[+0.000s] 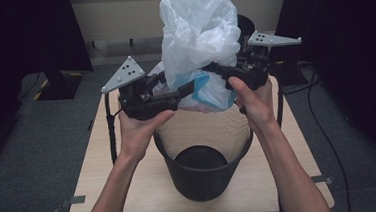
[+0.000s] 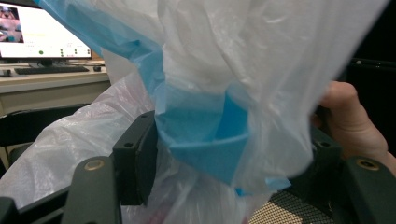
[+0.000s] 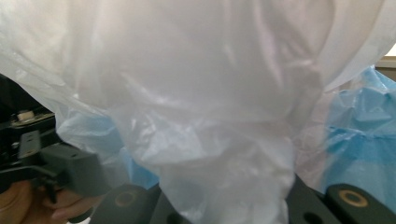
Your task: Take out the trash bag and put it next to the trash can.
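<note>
The white plastic bag [image 1: 198,30] was held up in the air above the black bin [image 1: 205,170], which stood on the wooden table [image 1: 106,187] near the person's edge. The bag puffed upward, and at its lower part a blue strip [image 1: 202,82] was visible through the thin plastic. The right gripper [image 1: 219,69] came from the right side, and its two jaws were pressed together on the gathered neck of the bag; in the right gripper view the plastic was squeezed narrow between them. The left gripper [image 1: 187,88] reached the same neck from the left side. Its jaws stood apart, with the bag and the blue strip [image 2: 205,140] between them, and I could not see the pads pressing on the plastic. The bag hung free, not touching the bin.
</note>
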Available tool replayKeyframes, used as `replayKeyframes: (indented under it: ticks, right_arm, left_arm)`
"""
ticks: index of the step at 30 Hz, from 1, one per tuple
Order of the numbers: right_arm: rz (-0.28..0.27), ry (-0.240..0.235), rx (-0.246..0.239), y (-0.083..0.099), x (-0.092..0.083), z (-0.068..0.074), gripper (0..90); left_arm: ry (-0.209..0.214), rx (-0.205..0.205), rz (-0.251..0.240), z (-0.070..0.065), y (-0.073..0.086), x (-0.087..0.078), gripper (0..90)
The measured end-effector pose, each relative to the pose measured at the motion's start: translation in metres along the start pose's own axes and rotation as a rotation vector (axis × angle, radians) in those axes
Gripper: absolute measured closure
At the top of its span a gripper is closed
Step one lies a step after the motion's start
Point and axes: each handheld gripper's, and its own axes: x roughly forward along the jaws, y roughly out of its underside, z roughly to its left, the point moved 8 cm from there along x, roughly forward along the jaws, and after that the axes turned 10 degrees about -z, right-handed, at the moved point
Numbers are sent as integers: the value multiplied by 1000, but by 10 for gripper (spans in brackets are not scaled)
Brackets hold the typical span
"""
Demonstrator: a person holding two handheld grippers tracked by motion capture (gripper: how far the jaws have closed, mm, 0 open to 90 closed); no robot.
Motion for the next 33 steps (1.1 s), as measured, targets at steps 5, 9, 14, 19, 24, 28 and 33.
replayKeyframes:
  ticks: [5,9,14,19,24,28,33]
  right_arm:
    - [-10,21,8,-4,3,-15,881]
    - [-10,44,23,-5,6,-28,881]
    - [-19,74,41,-5,5,-44,882]
    - [-12,113,48,-7,2,-61,882]
    - [-21,152,52,-10,-3,-79,882]
    - [-10,198,53,-8,-8,-95,881]
    - [9,239,52,-1,-11,-114,882]
  left_arm:
    - [-17,14,9,-2,4,-3,343]
    - [-37,32,5,-2,1,-8,337]
    - [-56,31,-6,5,-1,-18,334]
    - [-59,27,0,9,1,-21,335]
    - [-63,10,18,14,9,-22,334]
    - [-66,4,25,18,14,-24,330]
    - [-72,12,24,22,16,-28,299]
